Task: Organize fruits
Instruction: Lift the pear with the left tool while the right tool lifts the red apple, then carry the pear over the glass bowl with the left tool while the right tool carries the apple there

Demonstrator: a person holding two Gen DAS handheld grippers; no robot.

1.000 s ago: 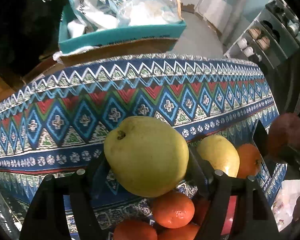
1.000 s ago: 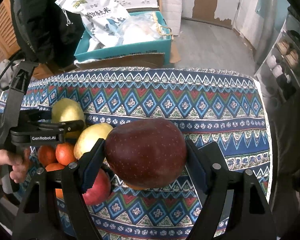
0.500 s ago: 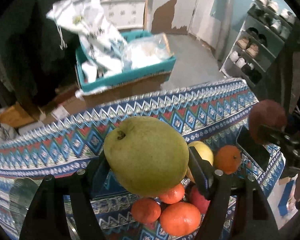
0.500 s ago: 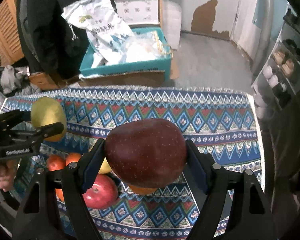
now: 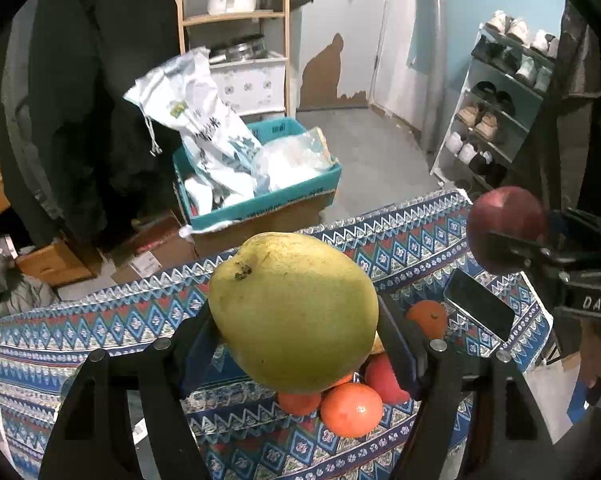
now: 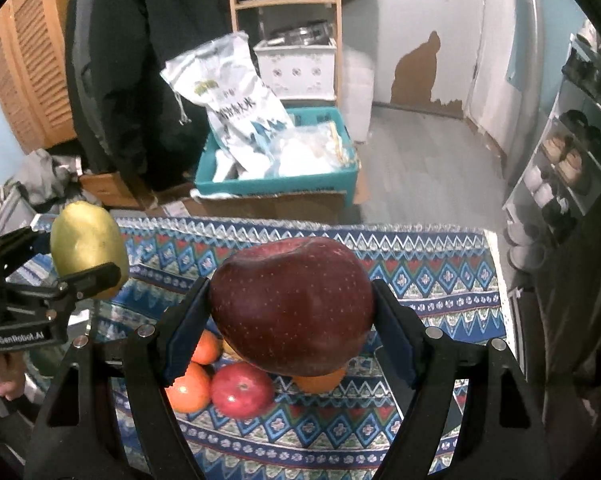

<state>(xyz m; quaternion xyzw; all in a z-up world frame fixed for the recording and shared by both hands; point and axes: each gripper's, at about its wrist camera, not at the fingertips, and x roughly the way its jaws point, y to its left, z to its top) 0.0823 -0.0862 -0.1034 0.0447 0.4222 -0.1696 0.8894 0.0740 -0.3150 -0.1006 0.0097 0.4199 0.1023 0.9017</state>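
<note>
Yellow-green and faintly speckled, the round pear (image 5: 294,312) is pinched between the left gripper (image 5: 296,340) fingers, held above the blue patterned tablecloth (image 5: 100,320). Only the left wrist view shows a dark phone (image 5: 478,310) lying beside an orange (image 5: 426,318). The right gripper (image 6: 292,320) clamps a glossy dark-red apple (image 6: 292,306) over a smaller red apple (image 6: 242,390) and tangerines (image 6: 188,388) on the cloth.

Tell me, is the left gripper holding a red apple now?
No, the left gripper is shut on a yellow-green pear; the dark red apple sits in the right gripper.
</note>
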